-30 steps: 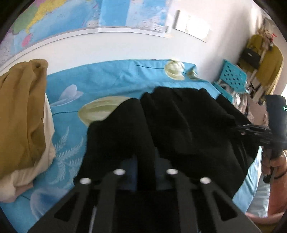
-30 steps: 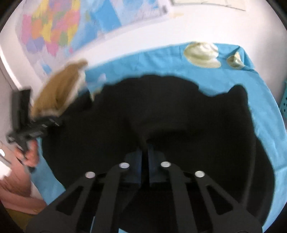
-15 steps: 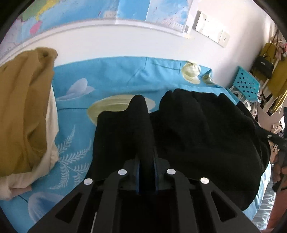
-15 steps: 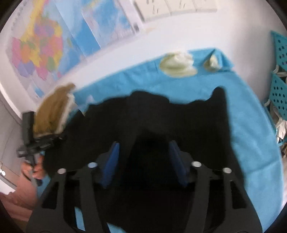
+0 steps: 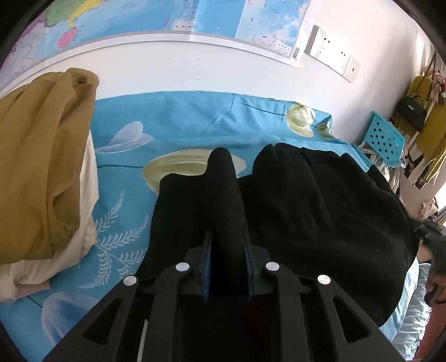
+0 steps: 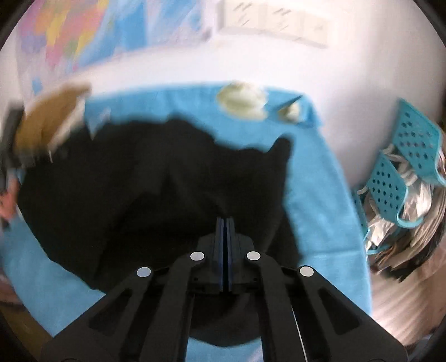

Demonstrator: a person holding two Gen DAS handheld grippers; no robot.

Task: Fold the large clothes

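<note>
Blue floral bedsheet (image 5: pixel 181 125) covered the work surface, with wall maps (image 5: pixel 167 16) behind and a mustard garment pile (image 5: pixel 39 156) at the left edge. Black garment (image 5: pixel 320 208) lay bunched across the sheet, its long axis running roughly left to right, directly ahead of both tools. Left gripper (image 5: pixel 227 245) was clamped on a raised ridge of the black fabric, jaws parted only by the cloth's thickness. Right gripper (image 6: pixel 225 236) was over the garment's right portion with jaws pressed together; the blurred right view did not show whether cloth was caught between them. Judgement: left hand was nearer the fold edge and would lead.
</note>
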